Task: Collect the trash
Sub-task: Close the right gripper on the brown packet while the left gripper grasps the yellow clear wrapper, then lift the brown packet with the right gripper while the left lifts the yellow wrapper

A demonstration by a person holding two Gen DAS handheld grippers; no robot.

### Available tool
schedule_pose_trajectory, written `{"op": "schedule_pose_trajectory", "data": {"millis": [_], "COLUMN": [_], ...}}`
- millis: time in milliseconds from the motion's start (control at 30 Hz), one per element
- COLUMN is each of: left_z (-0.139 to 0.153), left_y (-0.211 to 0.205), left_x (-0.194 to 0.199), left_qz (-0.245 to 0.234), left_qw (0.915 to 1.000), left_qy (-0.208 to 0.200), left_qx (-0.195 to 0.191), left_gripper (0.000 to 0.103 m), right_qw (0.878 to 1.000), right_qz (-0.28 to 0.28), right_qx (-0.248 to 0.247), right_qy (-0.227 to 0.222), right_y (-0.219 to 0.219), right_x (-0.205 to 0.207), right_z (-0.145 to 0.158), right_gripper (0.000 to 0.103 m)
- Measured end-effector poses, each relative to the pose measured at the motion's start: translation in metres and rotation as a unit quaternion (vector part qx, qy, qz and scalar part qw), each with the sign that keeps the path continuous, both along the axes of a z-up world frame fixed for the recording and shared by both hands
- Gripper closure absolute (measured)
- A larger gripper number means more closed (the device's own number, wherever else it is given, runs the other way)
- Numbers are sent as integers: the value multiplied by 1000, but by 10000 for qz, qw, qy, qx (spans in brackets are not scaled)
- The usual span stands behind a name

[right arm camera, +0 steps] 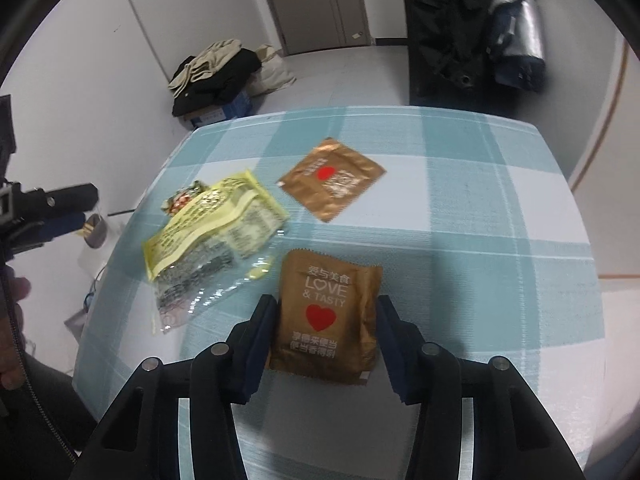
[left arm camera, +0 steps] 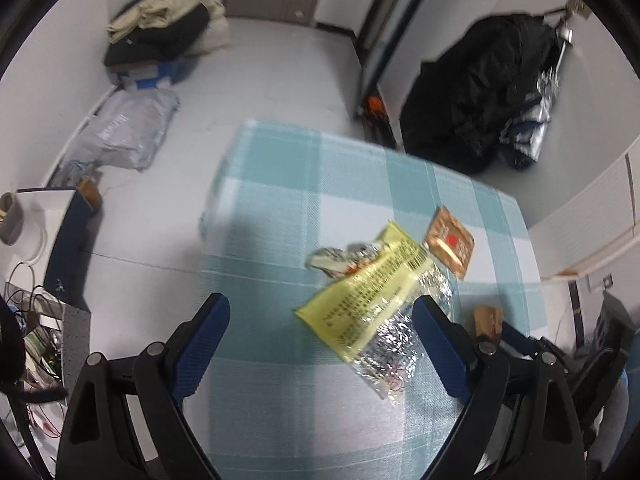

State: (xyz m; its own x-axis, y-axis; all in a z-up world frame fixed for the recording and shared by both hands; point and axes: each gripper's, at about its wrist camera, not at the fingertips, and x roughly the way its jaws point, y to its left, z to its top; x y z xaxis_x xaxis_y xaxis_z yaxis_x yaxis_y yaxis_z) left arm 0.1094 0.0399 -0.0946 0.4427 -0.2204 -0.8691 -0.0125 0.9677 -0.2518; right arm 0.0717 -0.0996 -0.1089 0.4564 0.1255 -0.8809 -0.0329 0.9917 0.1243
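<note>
In the left wrist view, our left gripper [left arm camera: 320, 344] hangs over the checked cloth [left arm camera: 280, 208] with its fingers [left arm camera: 200, 344] spread wide and nothing between the pads. The yellow wrapper [left arm camera: 368, 296] lies flat on the cloth just ahead, its clear foil end reaching beside the right finger without being pinched. A crumpled scrap [left arm camera: 336, 258] sits at the wrapper's far edge, touching it. One brown sachet [left arm camera: 450, 244] lies just beyond the wrapper, near the cloth's far right side. A bit of another brown sachet [left arm camera: 489, 320] shows behind the right finger. On the floor beyond we see a clothes pile [left arm camera: 160, 28] and a dark coat [left arm camera: 480, 92].

In the right wrist view, our right gripper [right arm camera: 326, 332] has a brown sachet [right arm camera: 326, 316] with a red heart between its fingers [right arm camera: 260, 336]. The pads stand right against its two side edges, and the sachet bulges a little, so we read it as pinched. The second brown sachet [right arm camera: 332, 178] lies farther off on the cloth [right arm camera: 480, 220], well apart. The yellow wrapper [right arm camera: 208, 224] lies to the left, near the cloth's edge, with the left gripper [right arm camera: 52, 208] beyond it at the left side of the view.
</note>
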Motion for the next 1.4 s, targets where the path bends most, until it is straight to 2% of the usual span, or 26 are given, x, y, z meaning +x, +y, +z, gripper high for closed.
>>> {"op": "schedule_pose_trajectory", "data": {"millis": [133,400,533,600,800,967,1033,1067,1133,1200,1300,1400], "left_z": [-13,-33,-32,-34,-33,-25,-23,-21,-21,-22,-22,-24], "left_y": [-9,-29,-38,-47,-66,-74,-79,-82,-81,-83,-87,-87], "left_x": [9,19,17,13,3,-4,-7,-10,-11,-13,-18,-20], "left_qz": [-33,-164,-298,-414,-882,-1066,-1152,-1212,-1299,-1341,-1426,-1477], "left_qw": [9996,9960,9932,9885,9846,9829,9820,9807,9795,9791,9773,9756], "left_qy": [289,617,504,486,347,247,196,164,148,150,129,78], "left_qx": [-36,619,1005,1367,1466,1479,1485,1524,1530,1524,1560,1620], "left_gripper": [12,12,12,12,13,35,51,55,73,86,95,98], "right_qw": [9999,9990,9987,9987,9986,9985,9984,9984,9983,9982,9981,9982], "right_qz": [-73,-114,-153,-188,-231,-280,-296,-306,-338,-376,-410,-428], "right_qx": [115,352,397,405,340,308,290,275,276,261,260,236], "right_qy": [-22,-239,-285,-260,-318,-362,-379,-381,-386,-379,-370,-352], "right_y": [-12,-31,-38,-41,-47,-52,-53,-54,-55,-56,-58,-59], "right_x": [-3,-7,-9,-10,-14,-16,-17,-17,-17,-18,-19,-20], "right_z": [5,21,24,24,28,30,31,31,31,31,31,30], "right_gripper": [54,54,54,54,54,54,54,54,54,54,54,54]}}
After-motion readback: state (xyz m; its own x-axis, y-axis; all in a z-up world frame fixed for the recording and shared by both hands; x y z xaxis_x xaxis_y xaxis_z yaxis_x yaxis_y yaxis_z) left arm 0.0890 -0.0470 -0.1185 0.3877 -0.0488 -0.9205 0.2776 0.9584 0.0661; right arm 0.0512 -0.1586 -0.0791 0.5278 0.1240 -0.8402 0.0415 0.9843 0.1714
